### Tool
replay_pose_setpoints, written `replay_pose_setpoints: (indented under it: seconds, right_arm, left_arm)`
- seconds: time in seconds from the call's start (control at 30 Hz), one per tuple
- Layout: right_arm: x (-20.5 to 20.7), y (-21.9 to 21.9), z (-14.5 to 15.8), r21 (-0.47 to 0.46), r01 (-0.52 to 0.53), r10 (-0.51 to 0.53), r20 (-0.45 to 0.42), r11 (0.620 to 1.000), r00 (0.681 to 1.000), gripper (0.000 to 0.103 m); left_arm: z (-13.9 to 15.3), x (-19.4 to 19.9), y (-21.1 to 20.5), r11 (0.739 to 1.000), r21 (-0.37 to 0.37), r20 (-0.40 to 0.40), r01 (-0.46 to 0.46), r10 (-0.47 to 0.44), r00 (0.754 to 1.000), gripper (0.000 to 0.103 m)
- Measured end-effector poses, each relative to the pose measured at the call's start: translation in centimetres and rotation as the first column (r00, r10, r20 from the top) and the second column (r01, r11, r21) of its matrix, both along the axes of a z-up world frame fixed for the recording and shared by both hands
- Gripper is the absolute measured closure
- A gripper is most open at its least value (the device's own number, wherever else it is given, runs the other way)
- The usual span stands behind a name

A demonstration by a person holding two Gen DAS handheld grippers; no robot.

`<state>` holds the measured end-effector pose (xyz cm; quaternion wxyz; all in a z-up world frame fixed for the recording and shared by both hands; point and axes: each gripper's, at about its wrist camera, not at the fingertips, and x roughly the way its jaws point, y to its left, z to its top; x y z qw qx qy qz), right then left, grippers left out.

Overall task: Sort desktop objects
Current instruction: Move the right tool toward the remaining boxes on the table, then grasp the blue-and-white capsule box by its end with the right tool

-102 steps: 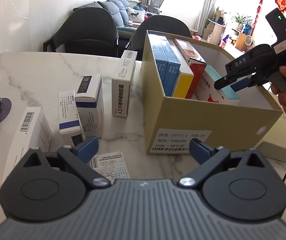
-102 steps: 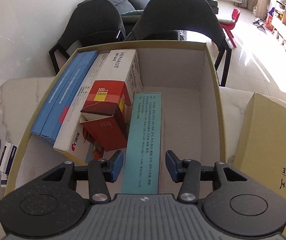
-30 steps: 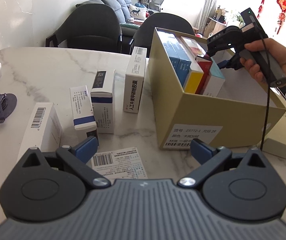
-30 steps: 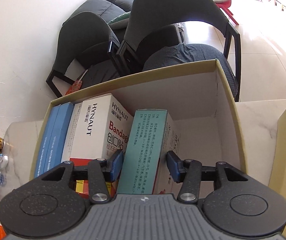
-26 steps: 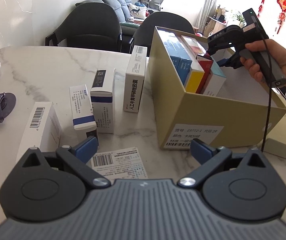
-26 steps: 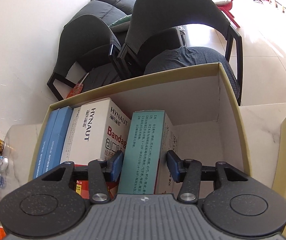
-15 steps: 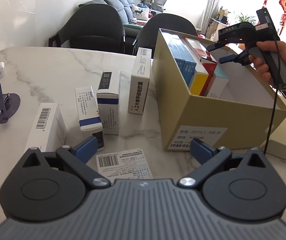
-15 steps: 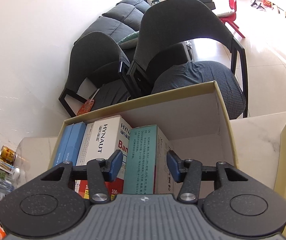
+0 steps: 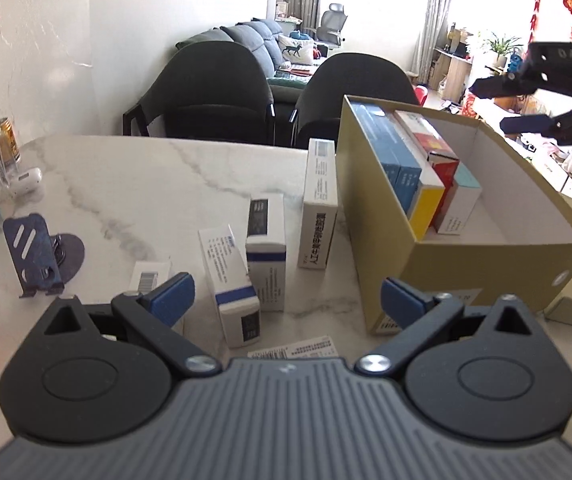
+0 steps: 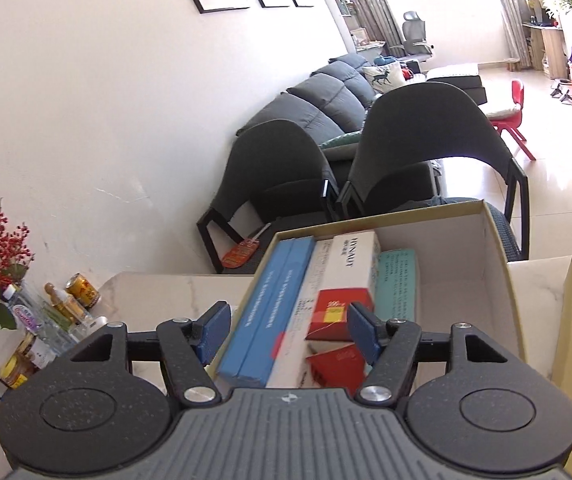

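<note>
We have the right gripper (image 10: pixel 289 330) up above the cardboard box (image 10: pixel 502 280), its jaws opening and nothing between them. From the left wrist view we see that same tool (image 9: pixel 498 106) in the air over the box's far right corner, clear of everything packed inside.

Inside the box (image 9: pixel 486 256), along its left wall, our packs stand on edge in a row: two blue boxes (image 10: pixel 269 312) against the wall, a white box (image 10: pixel 354 264) next, a red box (image 10: pixel 340 314) in front of it, and the teal box (image 10: pixel 396 284) on the inner side, touching its neighbours. The right half of the box floor is bare.

Our left gripper (image 9: pixel 286 300) hangs low over the near edge of the marble table (image 9: pixel 145 184), jaws spread wide and gripping nothing.

On the table left of the box, we see a tall white carton (image 9: pixel 318 208) upright just beside the box wall, a blue-banded carton (image 9: pixel 265 252) near it, and a leaning carton (image 9: pixel 231 280) touching that one. A barcoded carton (image 9: pixel 149 276) sits partly behind our left fingertip, and a printed leaflet (image 9: pixel 294 348) lies flat at the near edge. A dark phone stand (image 9: pixel 37 256) sits toward the left edge.
</note>
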<state>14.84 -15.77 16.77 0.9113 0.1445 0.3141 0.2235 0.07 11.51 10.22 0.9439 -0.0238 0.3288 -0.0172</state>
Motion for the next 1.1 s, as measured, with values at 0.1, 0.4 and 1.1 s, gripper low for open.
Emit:
replay_pose_setpoints:
  seconds: [0.1,0.4,1.1]
  right_arm:
    - [-2.7,0.9,0.1,0.010,-0.030,0.030,0.010,0.999,1.000,0.034]
    - [-2.8,11.0,0.0,-0.101,-0.156,0.151,-0.058,0.983,0.987,0.042]
    - [4.1,27.0,-6.6,-0.690,0.025,-0.112,-0.083,0.724,0.990,0.046]
  left_arm:
    - [1.2,0.9,0.3,0.998,0.049,0.031,-0.027,0.025,0.999,0.000]
    - [-0.9,-1.9,2.2,0.994,-0.026,-0.002,-0.105,0.105,0.994,0.000]
    - [-2.7,-6.8,6.5,0.980,-0.068,-0.045,-0.187,0.185,0.982,0.000]
